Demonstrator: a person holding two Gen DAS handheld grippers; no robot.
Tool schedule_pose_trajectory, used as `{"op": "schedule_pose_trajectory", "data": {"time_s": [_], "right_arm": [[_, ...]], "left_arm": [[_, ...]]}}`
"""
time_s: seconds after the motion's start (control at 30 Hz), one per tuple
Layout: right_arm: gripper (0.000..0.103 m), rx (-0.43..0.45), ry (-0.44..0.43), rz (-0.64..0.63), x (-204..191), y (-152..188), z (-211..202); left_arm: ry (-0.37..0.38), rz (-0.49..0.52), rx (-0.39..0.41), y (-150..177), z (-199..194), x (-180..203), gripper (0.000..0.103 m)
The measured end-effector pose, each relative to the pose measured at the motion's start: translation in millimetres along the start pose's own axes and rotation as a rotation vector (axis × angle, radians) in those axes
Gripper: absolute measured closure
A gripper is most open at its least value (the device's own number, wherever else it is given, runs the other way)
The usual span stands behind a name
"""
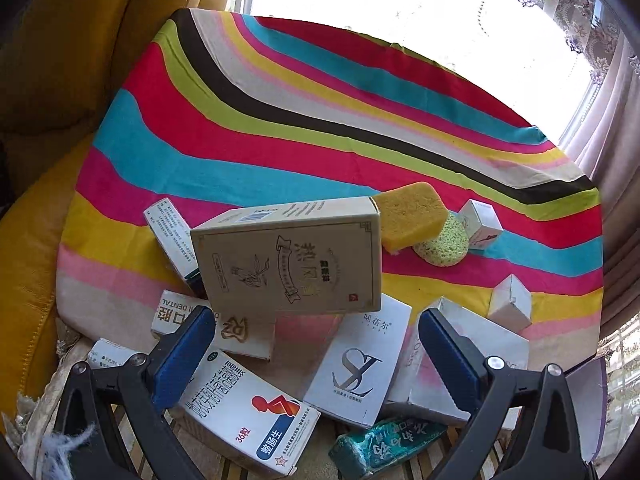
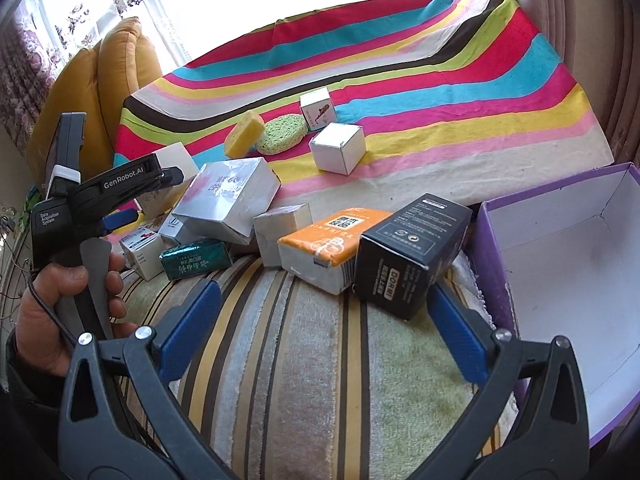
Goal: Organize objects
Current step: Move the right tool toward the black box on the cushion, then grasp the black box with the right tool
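Black box (image 2: 412, 252) reads "DORMI"; left gripper (image 2: 148, 196) body reads "GenRobot.AI"; a white box (image 1: 176, 320), half hidden, shows "DENTAL". Both grippers, the right gripper (image 2: 324, 320) included, gape wide, holding nothing

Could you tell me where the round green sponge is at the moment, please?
The round green sponge lies on the striped cloth toward the far side in the right wrist view, touching the yellow sponge on its left, with a small white box just right.
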State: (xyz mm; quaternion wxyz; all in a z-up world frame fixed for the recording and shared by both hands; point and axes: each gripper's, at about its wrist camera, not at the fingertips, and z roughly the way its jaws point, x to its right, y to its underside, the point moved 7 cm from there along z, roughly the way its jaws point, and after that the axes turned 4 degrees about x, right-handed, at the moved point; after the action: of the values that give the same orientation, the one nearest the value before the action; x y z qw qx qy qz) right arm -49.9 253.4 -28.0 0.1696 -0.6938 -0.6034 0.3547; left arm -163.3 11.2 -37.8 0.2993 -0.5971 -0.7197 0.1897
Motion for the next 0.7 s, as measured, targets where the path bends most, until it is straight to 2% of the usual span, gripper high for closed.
{"op": "schedule_pose_trajectory", "data": {"time_s": [0.23,0.37,0.57,0.63,0.7], "right_arm": [[0.0,-0.011,-0.069,0.061,12.0,-3.3,1.5],[0.0,0.008,-0.073,0.089,22.1,-7.1,-8.1],[0.0,0.03,0.008,0.186,50.9,-8.5,-20.3],[0.0,0.029,0.064,0.245,64.0,-11.3,-19.4],[0.0,0.013,0.083,0.301,73.1,-14.9,-14.0]], "left_arm": [[0.003,-0.02,0.01,-0.1,-0.9,-6.4,0.0],[0.016,-0.024,0.02,1.5,-5.8,-8.2,0.0],[0.051,-0.059,0.076,3.7,-29.1,-22.9,0.0],[0.055,-0.076,0.098,5.5,-41.0,-34.3,0.0],[0.056,-0.095,0.115,8.6,-52.1,-49.5,0.0]]}}
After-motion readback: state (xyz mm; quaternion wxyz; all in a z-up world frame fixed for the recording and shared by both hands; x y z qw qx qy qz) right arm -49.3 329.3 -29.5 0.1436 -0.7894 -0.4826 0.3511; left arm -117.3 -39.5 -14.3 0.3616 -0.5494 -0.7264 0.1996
